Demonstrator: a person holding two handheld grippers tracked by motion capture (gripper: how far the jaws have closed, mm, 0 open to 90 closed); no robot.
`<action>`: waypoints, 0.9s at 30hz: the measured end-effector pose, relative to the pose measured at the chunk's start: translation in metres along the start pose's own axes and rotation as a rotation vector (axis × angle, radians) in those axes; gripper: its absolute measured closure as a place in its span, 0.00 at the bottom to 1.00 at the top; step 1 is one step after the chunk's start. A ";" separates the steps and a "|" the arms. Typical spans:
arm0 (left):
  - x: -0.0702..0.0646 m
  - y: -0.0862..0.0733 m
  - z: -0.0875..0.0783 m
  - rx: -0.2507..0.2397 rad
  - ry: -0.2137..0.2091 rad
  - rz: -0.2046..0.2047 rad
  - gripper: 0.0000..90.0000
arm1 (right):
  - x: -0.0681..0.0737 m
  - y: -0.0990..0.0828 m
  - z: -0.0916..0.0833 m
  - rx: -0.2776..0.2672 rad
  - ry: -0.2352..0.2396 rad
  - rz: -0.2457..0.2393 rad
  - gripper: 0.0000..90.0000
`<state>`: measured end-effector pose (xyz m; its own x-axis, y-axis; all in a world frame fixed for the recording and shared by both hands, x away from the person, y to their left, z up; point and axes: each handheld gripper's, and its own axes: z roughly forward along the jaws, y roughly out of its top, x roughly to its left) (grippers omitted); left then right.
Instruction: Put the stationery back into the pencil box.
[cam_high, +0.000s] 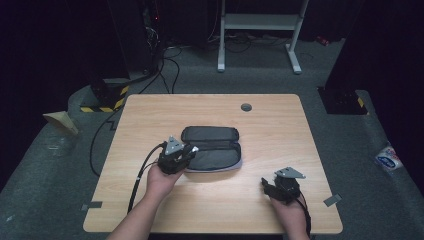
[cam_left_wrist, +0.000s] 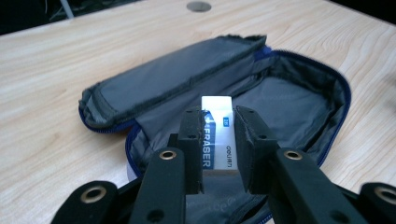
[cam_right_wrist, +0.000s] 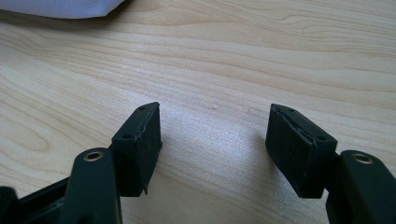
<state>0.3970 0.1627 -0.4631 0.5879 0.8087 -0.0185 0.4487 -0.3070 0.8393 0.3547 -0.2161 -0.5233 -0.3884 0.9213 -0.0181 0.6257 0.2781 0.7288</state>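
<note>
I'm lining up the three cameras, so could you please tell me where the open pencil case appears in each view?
High view: the pencil case lies open at the table's middle, right of the left gripper.
Left gripper view: it spreads across the centre, behind and below the jaws shut on the eraser.
Right gripper view: probably the pale fabric edge at the top left.
Shared landmark: the wooden tabletop.

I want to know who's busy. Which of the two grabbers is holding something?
The left gripper: its jaws are shut on a white and blue eraser over the open pencil case. The right gripper is open above bare table.
</note>
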 end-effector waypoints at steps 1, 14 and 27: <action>0.000 -0.002 0.003 0.017 0.004 0.006 0.81 | 0.000 0.000 0.000 0.000 0.000 0.000 0.39; 0.000 -0.007 0.021 0.050 0.018 -0.010 0.81 | 0.000 0.000 0.000 -0.002 -0.003 -0.004 0.40; 0.002 -0.011 0.028 0.109 0.082 0.000 0.81 | 0.000 0.000 0.000 -0.002 -0.002 -0.004 0.40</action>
<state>0.4116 0.1537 -0.4877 0.5332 0.8455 0.0294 0.5219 -0.3561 0.7751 0.3544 -0.2159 -0.5233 -0.3891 0.9209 -0.0223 0.6229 0.2809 0.7301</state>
